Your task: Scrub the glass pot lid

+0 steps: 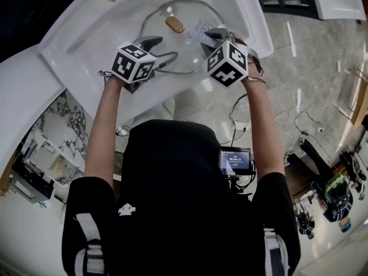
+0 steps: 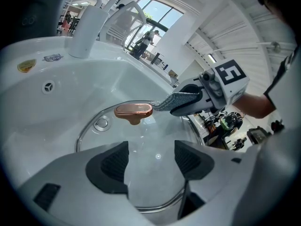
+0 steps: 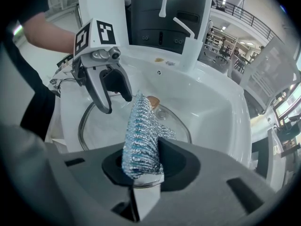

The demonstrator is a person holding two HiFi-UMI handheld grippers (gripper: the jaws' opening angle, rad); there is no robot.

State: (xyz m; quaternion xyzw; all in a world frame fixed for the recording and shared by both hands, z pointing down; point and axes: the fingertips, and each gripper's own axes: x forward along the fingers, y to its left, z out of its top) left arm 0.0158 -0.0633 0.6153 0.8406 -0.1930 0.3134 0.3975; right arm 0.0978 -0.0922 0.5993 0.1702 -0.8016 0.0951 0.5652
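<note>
Two-handed scrub about to start, looks like: lid (image 1: 178, 49) flat in sink (image 1: 86, 36), left gripper (image 2: 153, 160) spread wide over its near rim, right gripper (image 3: 141, 161) clamped on scouring pad (image 3: 139, 126). Next: pinning rim, pressing pad down.

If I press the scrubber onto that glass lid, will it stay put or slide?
Probably slides: the glass lid lies on the smooth sink, and the left gripper has its jaws apart, not clamping it. On that curved surface it may also rock.
</note>
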